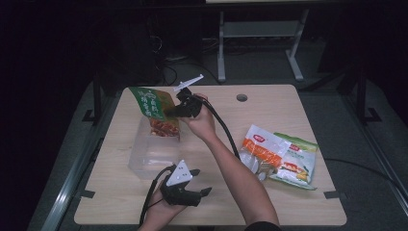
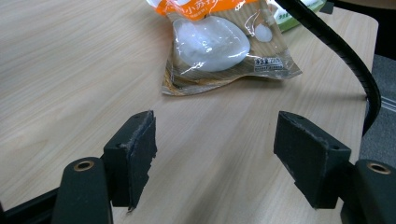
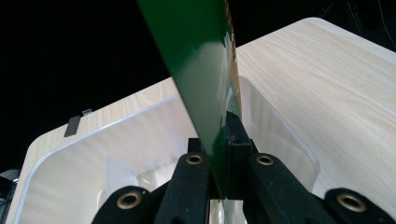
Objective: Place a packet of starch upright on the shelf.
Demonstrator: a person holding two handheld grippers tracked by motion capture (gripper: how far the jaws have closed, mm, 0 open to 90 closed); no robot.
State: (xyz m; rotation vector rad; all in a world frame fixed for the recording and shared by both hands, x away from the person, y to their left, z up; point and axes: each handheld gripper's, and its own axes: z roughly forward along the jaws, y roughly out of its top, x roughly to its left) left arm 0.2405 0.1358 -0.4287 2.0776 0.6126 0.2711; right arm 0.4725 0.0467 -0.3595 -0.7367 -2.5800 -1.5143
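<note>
Above the clear bin point(image 1: 153, 154), right gripper point(image 1: 179, 109) clenches green packet point(image 1: 155, 107); left gripper point(image 1: 202, 182) released; two packets point(image 1: 279, 156) well right.

High overhead, two close gripper views; shared table point(image 1: 288, 101).

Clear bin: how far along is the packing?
Done: nothing settled in the clear bin yet, as far as the high view shows. In hand: the right gripper is shut on the green snack bag, held over the bin. Left: the orange bag and the green-and-white bag lie on the table; the left gripper is open, holding nothing.
</note>
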